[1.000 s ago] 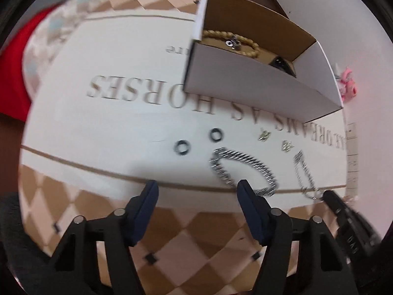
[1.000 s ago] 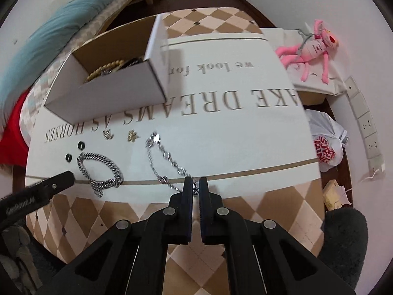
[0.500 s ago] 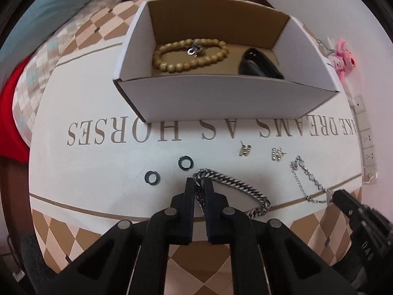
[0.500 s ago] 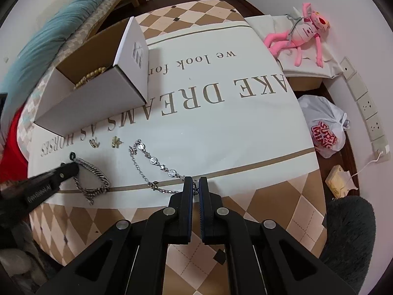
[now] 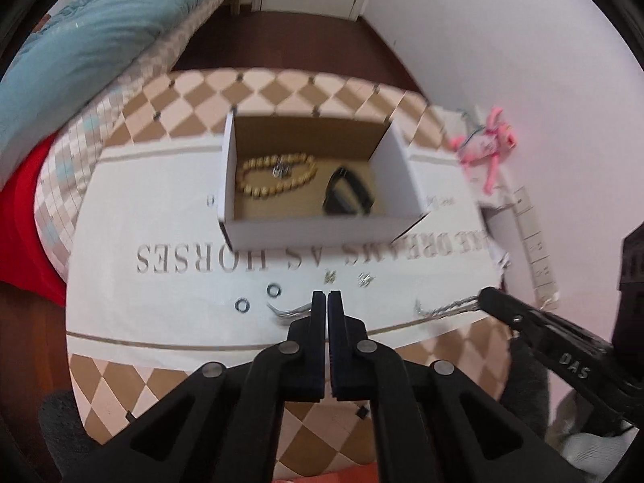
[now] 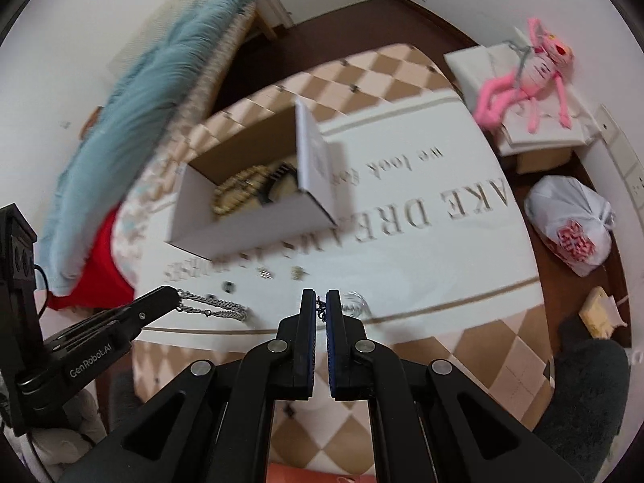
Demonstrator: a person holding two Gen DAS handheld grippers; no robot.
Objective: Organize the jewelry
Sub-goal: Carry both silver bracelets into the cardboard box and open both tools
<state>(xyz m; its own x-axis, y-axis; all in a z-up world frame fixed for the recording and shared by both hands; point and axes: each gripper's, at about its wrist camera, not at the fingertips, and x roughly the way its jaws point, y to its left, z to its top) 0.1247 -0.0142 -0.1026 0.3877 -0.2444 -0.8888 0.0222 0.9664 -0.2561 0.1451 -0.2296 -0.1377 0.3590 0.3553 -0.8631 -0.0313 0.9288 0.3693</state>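
Note:
My left gripper [image 5: 326,297] is shut on a thick silver curb chain [image 5: 290,311], which hangs from its tip in the right wrist view [image 6: 213,305]. My right gripper [image 6: 320,297] is shut on a thin silver chain [image 6: 351,301], which shows stretched from its tip in the left wrist view [image 5: 448,309]. Both are lifted over the table's near edge. An open white cardboard box [image 5: 318,230] holds a tan bead bracelet [image 5: 276,176] and a black item [image 5: 347,197]. Two black rings [image 5: 257,298] and two small earrings [image 5: 348,278] lie on the cloth in front of the box.
The table carries a white cloth with grey lettering [image 5: 201,259] and a brown checkered border. A bed with a teal blanket [image 5: 80,32] lies to the left. A pink plush toy [image 6: 527,76] on a white box and a white plastic bag [image 6: 571,225] lie to the right.
My left gripper closed on the thick chain and raised it. My right gripper lifted the thin chain. Both cameras pulled up and back from the table.

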